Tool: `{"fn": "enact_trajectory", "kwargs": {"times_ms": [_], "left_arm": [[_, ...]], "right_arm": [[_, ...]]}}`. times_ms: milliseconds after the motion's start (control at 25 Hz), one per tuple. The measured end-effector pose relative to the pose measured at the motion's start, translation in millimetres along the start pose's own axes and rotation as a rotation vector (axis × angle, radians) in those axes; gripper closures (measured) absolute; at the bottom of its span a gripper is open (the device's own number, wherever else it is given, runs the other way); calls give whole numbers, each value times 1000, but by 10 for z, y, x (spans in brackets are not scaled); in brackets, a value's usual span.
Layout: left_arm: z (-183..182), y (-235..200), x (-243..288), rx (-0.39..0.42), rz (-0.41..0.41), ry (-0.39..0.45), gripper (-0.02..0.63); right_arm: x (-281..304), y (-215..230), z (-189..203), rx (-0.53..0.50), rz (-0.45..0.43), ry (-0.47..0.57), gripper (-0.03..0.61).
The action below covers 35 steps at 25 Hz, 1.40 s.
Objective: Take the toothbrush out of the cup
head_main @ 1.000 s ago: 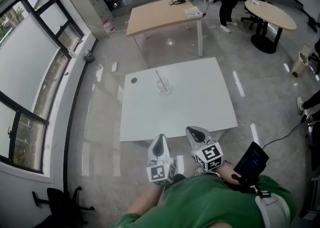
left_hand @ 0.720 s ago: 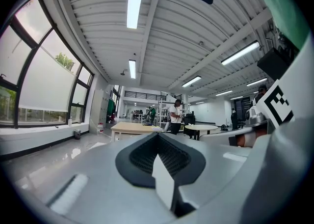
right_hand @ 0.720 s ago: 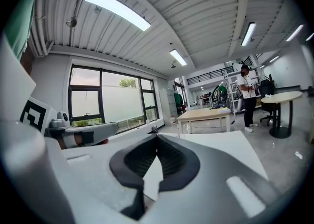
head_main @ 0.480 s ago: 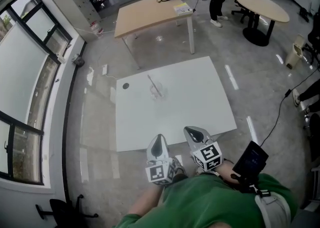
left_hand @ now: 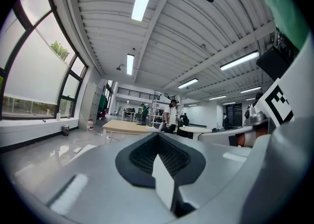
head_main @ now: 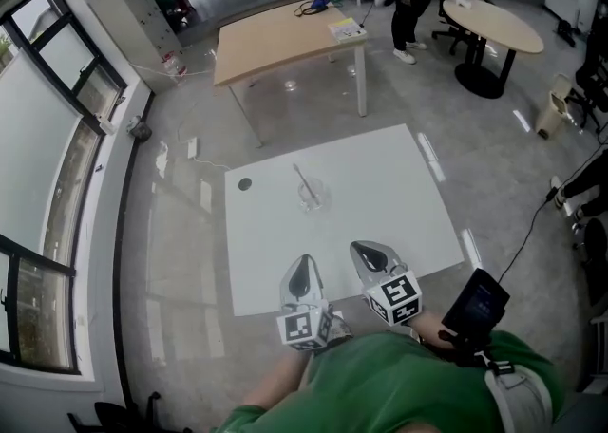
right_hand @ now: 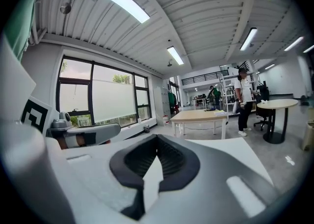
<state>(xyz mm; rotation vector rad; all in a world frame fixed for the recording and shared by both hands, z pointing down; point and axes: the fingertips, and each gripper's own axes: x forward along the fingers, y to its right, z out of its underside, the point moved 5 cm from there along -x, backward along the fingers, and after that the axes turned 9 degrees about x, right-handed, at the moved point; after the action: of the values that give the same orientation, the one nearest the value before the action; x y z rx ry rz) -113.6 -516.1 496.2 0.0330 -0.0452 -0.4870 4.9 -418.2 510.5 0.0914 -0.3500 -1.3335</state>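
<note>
A wide workroom with a glossy grey floor is seen, windows along the left, a wooden table (head_main: 285, 37) and a round table (head_main: 494, 25) further off; in the middle stands a white table (head_main: 380, 203). Near its centre a clear cup (head_main: 314, 197) is set upright, and the toothbrush (head_main: 303, 178) is leaned inside it, its handle slanted up and away toward the far left. The left claw (head_main: 302, 272) and the right claw (head_main: 372, 254) are held side by side at the near edge of the table, well apart from the cup; both are clenched, with nothing between the jaws.

Several slips may be expected; if the claws are brought in clenched, the cup is likely to be knocked over; if the brush is pulled while the cup is left unsteadied, the light cup may be dragged or tipped; the thin handle may also be pinched off-centre and dropped.
</note>
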Motion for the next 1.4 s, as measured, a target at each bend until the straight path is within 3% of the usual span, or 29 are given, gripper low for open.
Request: {"fn": "enact_trajectory", "kwargs": {"times_ms": [160,360,760,1160,1400], "left_arm": [[88,-293,184,21,55,38,607],[61,-548,382,4,104,24,607],[88,-576,721,-40,144,10,607],[193,-562,1280,-36,113,-71,607],[402,-634,1707,-16,125,-166,606]], "right_arm": [[281,-84,-86,-7,33,14,575],[525,-157,-160,-10,83,27,575],[692,-4,-241,-16,127,23,575],[988,430,-325,29,105,-1,575],[1303,653,-328,59,94,-22,575]]}}
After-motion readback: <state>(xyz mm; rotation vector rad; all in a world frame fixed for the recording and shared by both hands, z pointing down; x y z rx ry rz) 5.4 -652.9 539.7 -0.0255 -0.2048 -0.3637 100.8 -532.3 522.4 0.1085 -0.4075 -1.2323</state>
